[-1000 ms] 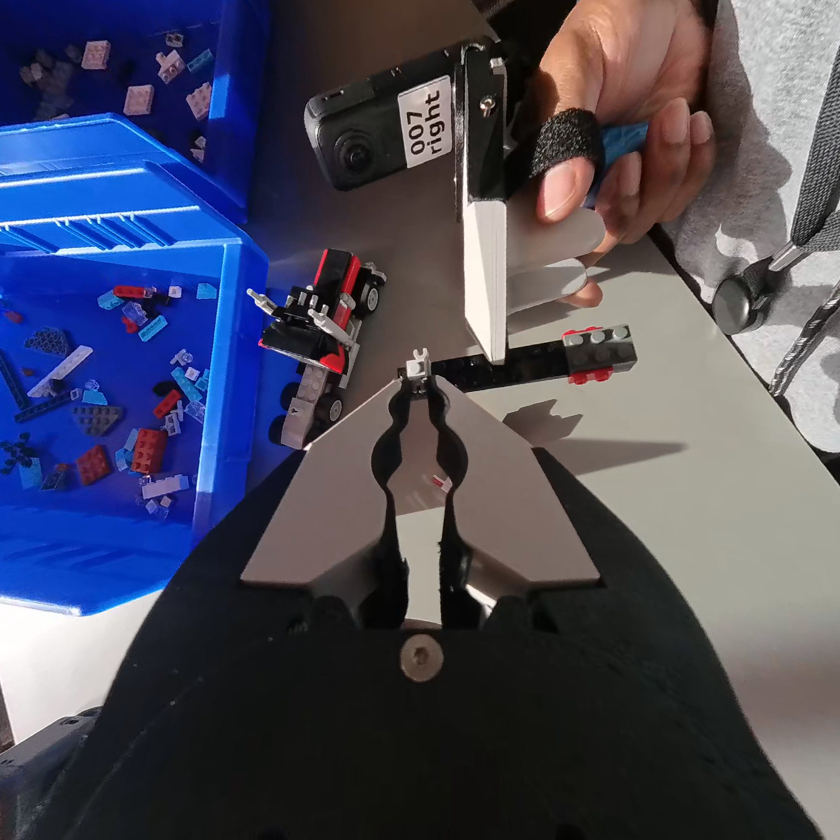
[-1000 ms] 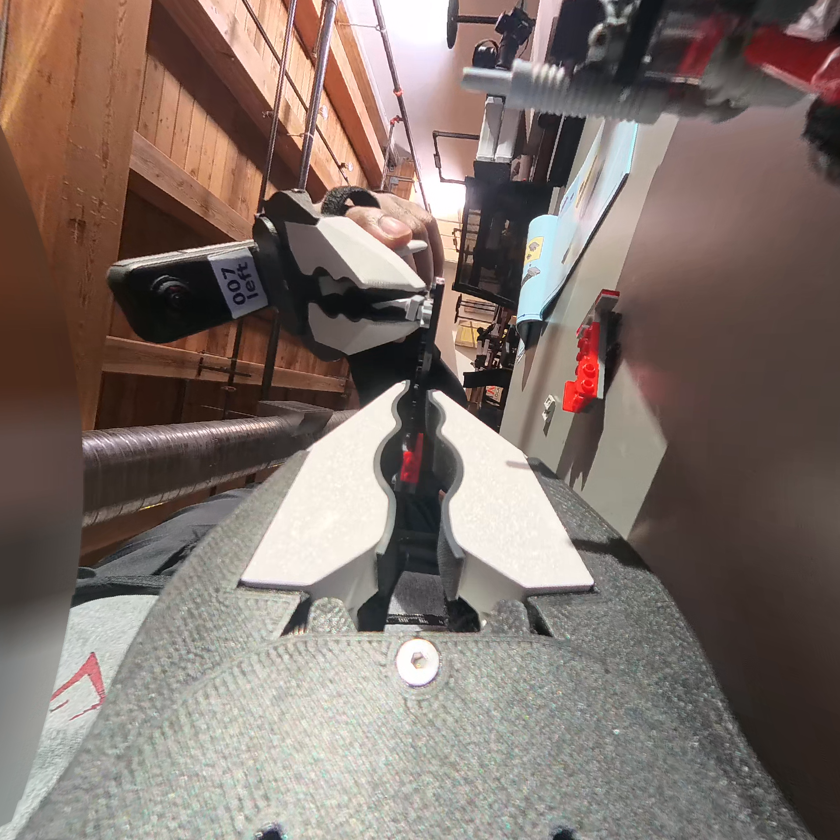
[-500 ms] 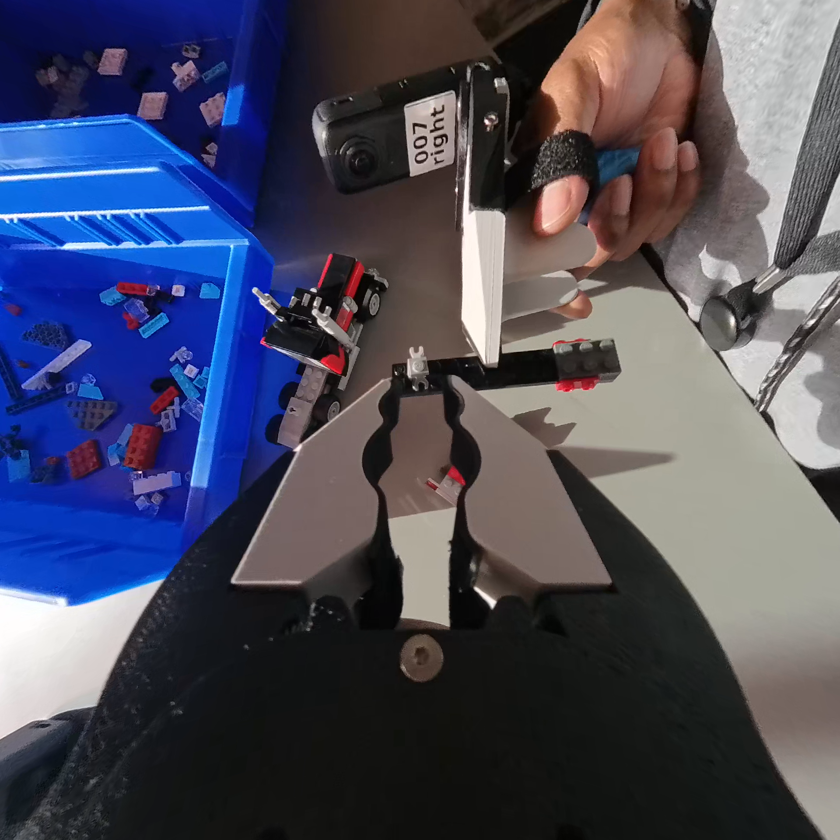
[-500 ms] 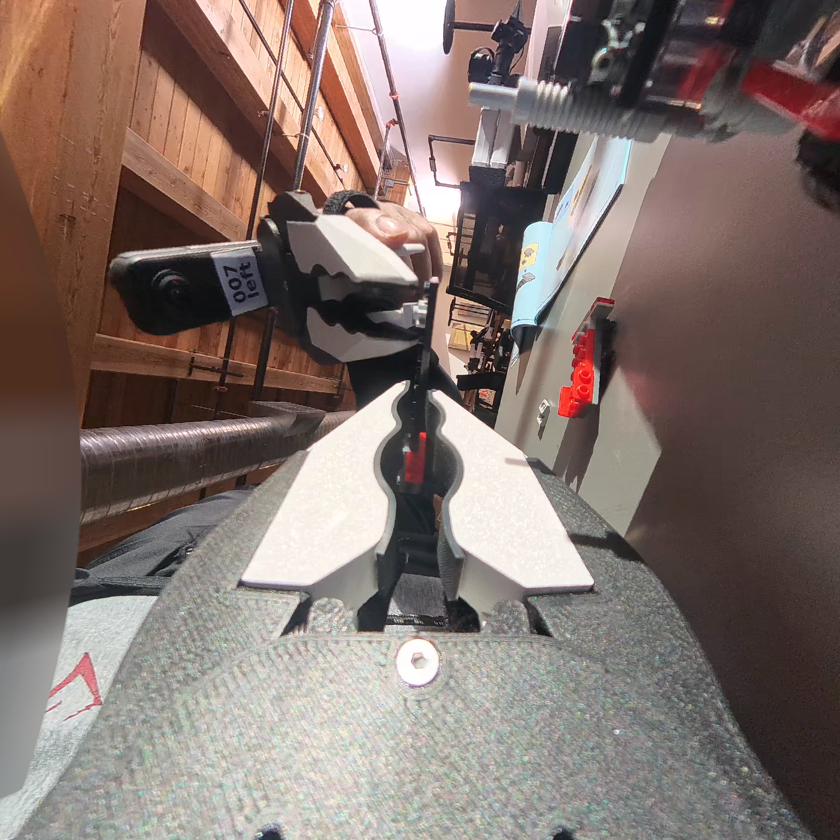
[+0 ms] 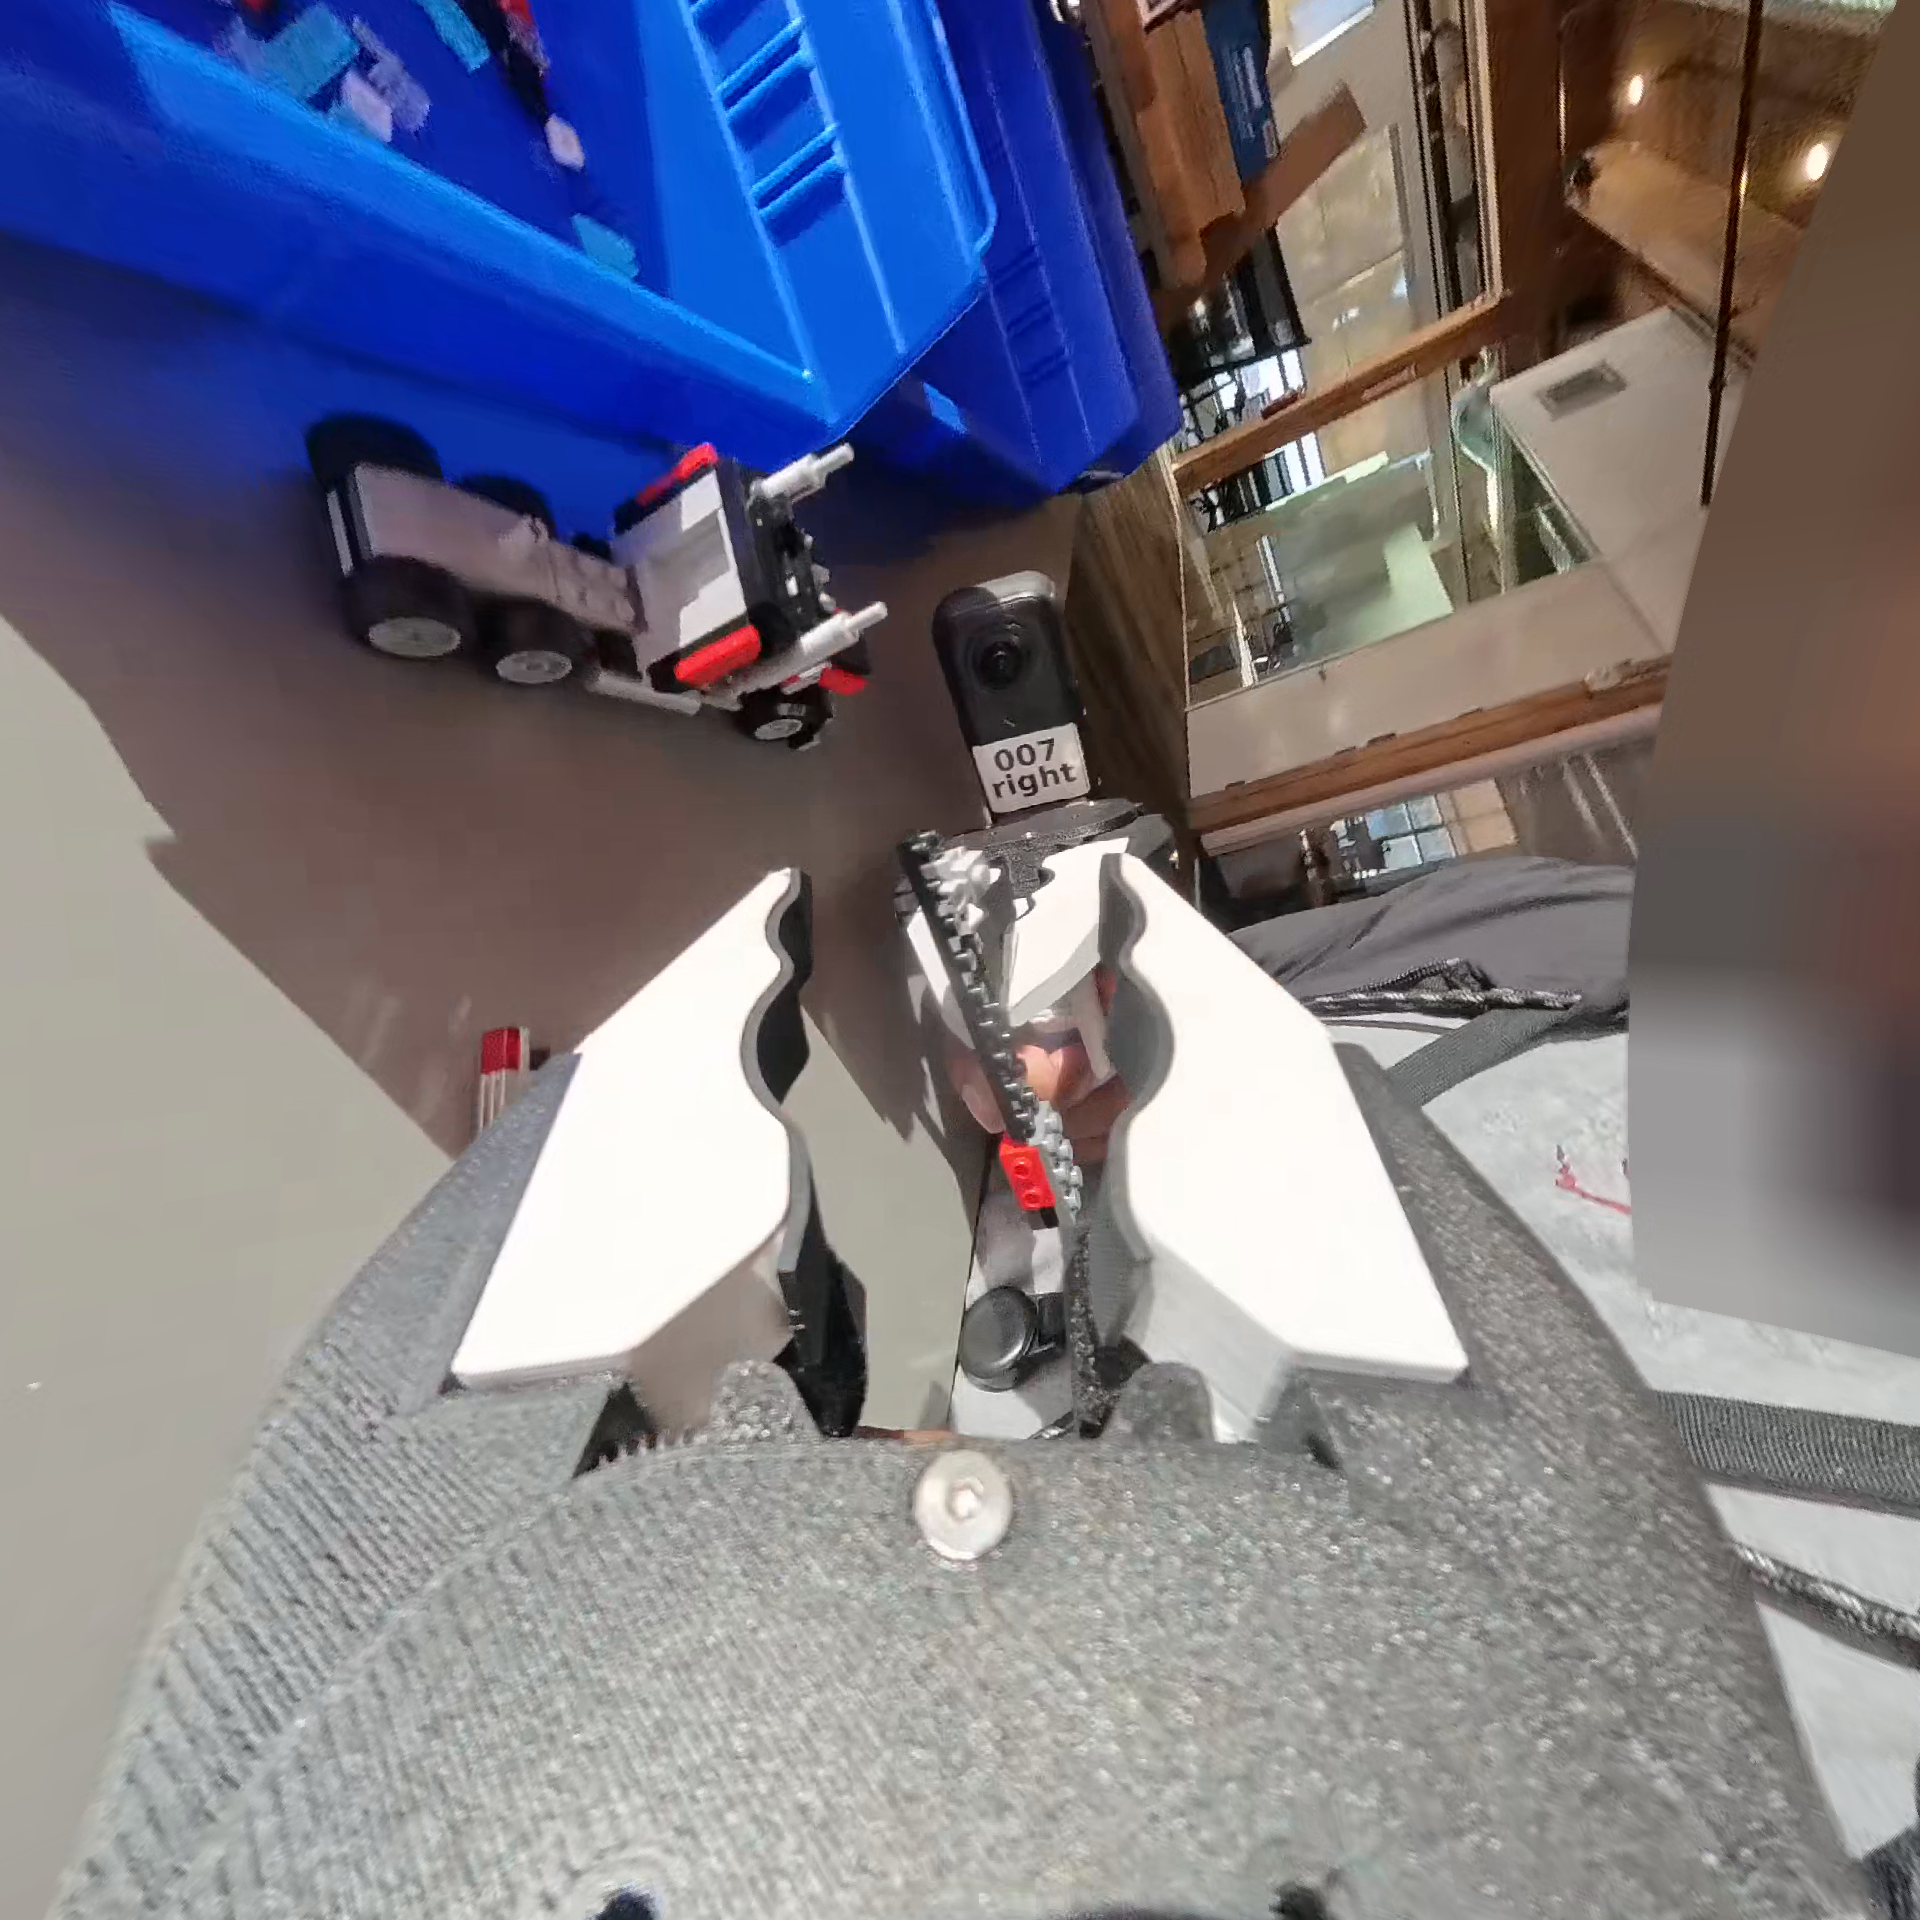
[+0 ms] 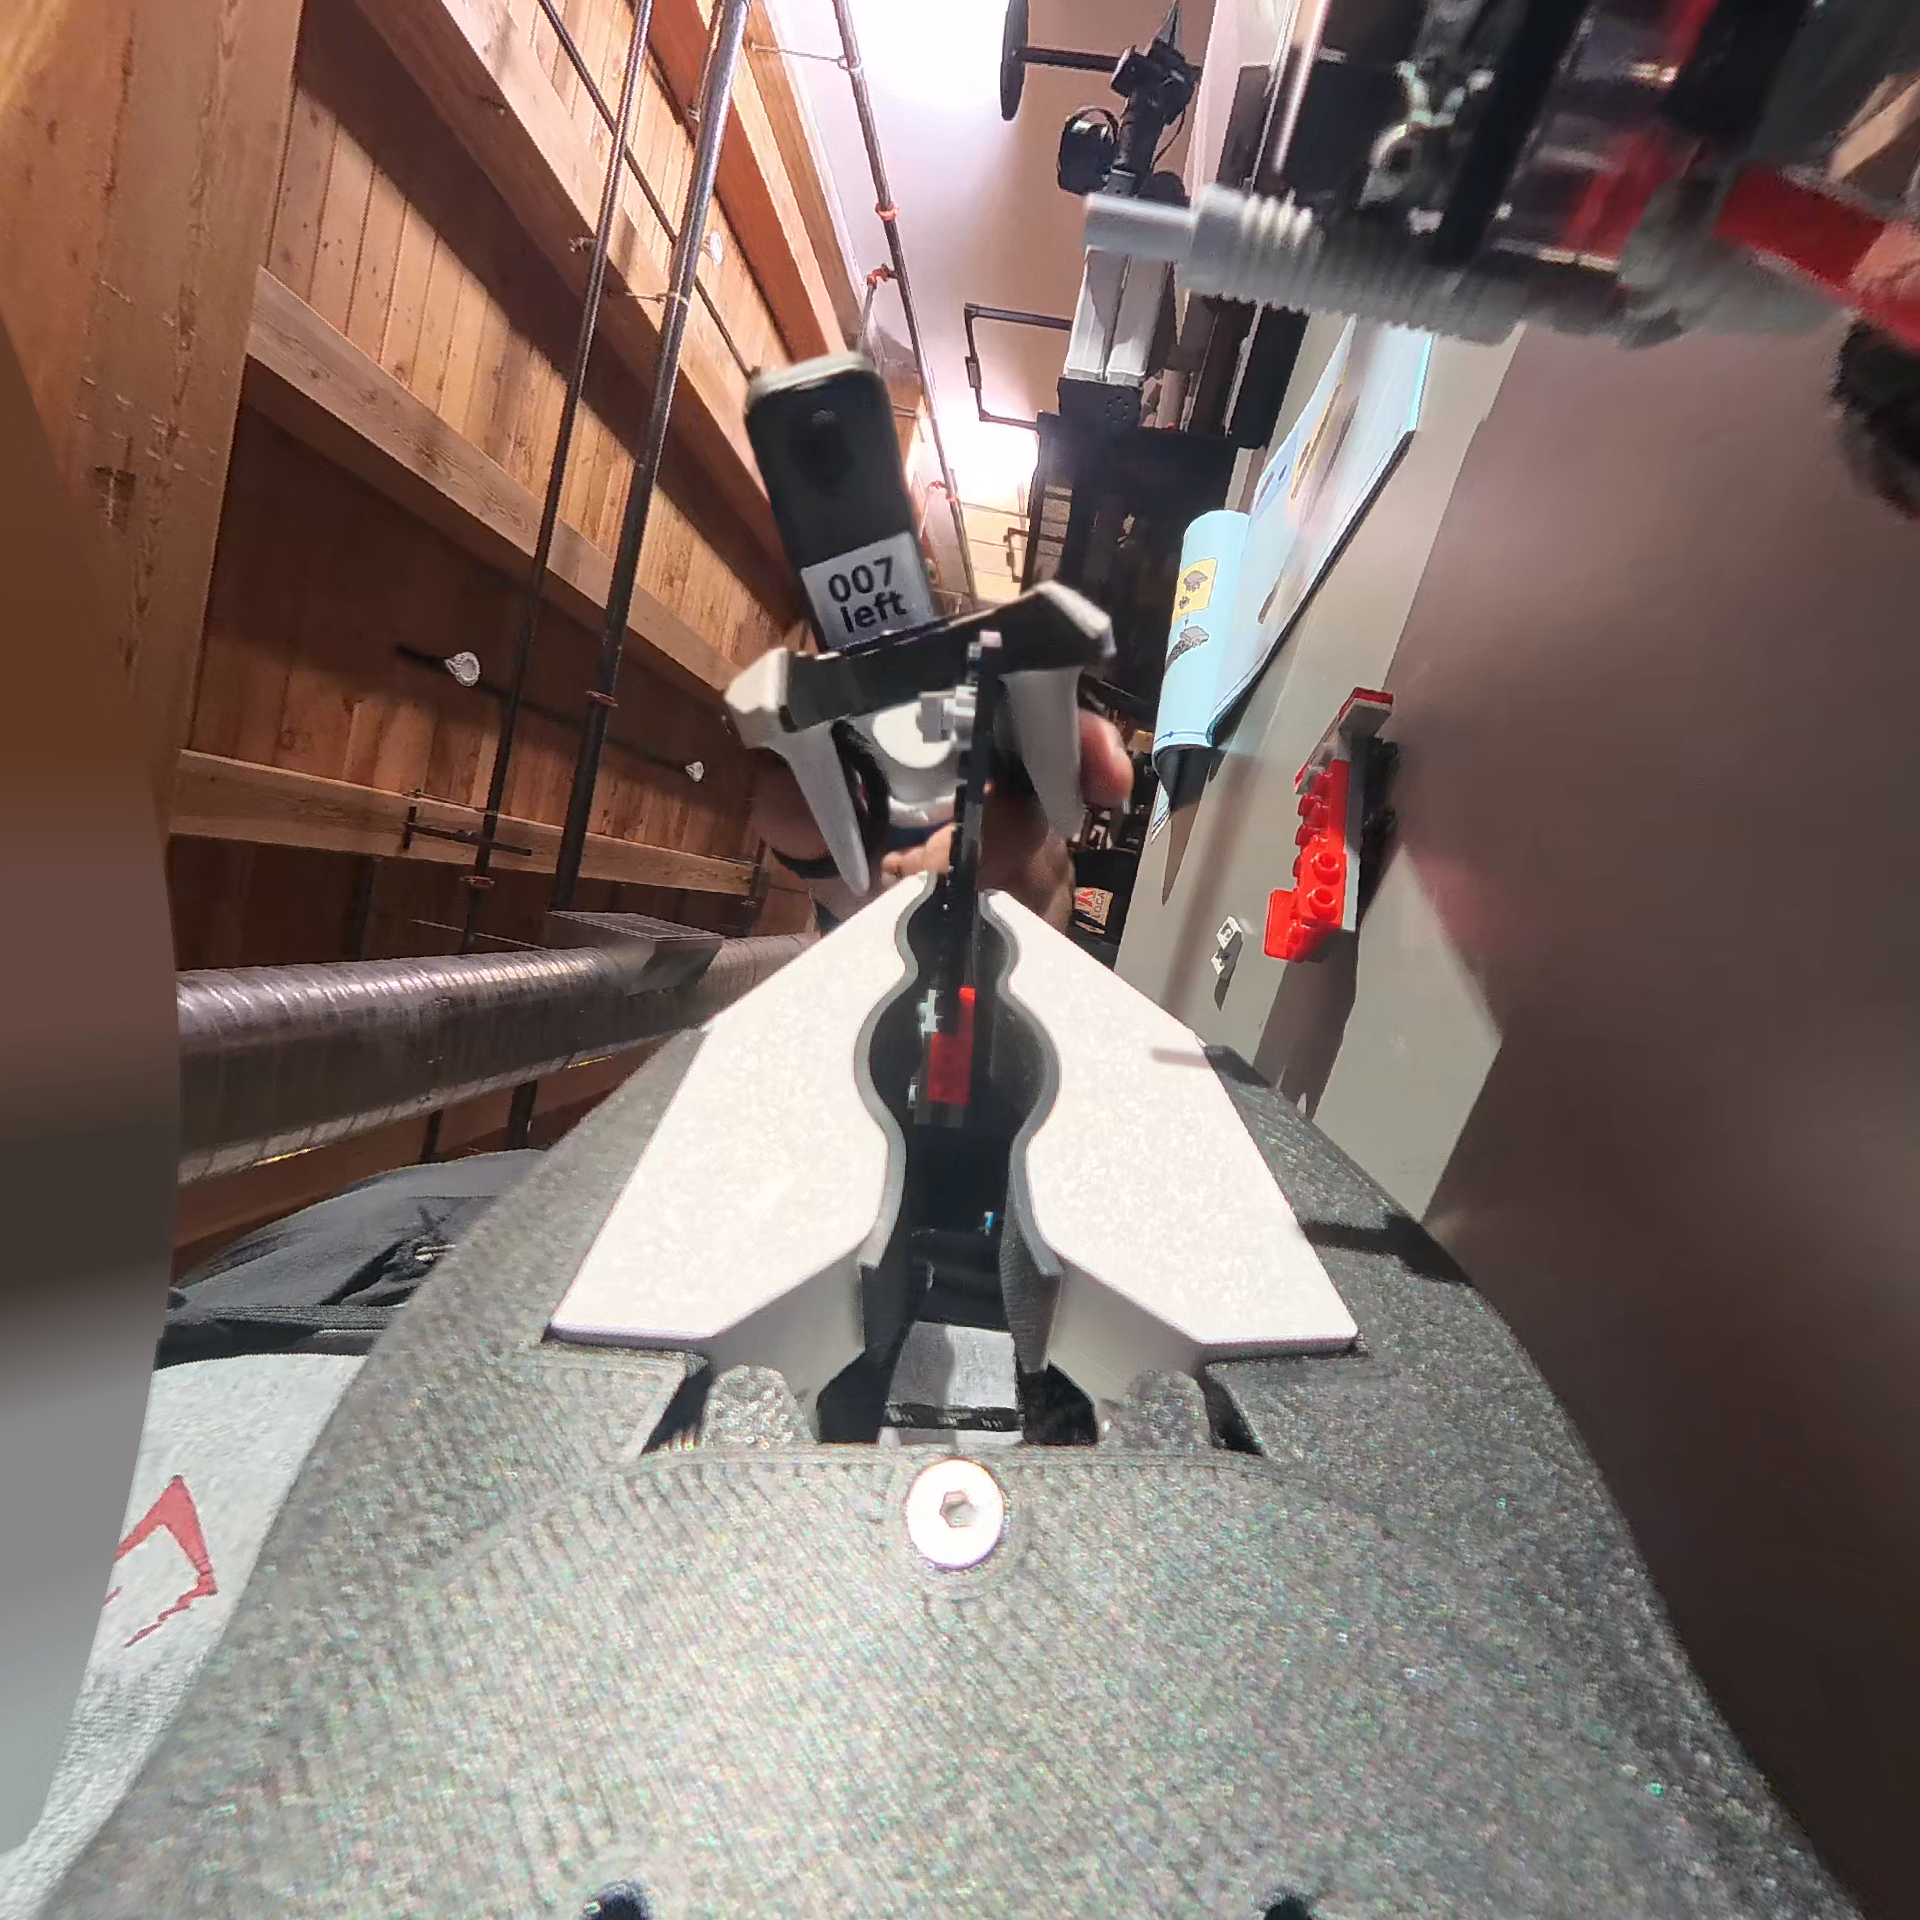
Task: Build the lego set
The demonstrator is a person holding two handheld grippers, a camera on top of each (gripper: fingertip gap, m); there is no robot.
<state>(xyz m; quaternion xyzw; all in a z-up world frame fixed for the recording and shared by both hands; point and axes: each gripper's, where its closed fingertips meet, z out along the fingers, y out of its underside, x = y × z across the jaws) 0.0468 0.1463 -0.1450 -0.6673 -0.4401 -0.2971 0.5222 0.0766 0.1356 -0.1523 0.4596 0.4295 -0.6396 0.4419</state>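
1. Lego set: a long black plate [image 5: 982, 1023] with a small grey clip piece [image 5: 961, 868] at its far end and a red brick [image 6: 951, 1049] near the held end, lifted clear of the tabletop [image 5: 208, 1039]. The part-built truck [image 5: 592, 603] stands by the blue bins [image 5: 727, 239] towards the tabletop's far edge.
2. Right gripper [image 6: 951, 914]: jaws narrow, pinching the plate edge-on at its red-brick end.
3. Left gripper [image 5: 951, 904]: jaws wide apart, gripping nothing; the plate's free end lies between its fingers [image 5: 644, 1122], apparently untouched.
4. Risk: the plate is held at one end only, so a sideways knock from the left finger could probably lever it out of the pinch.
5. Risk: the grey clip looks lightly seated; closing off-centre could pop it off onto the tabletop.
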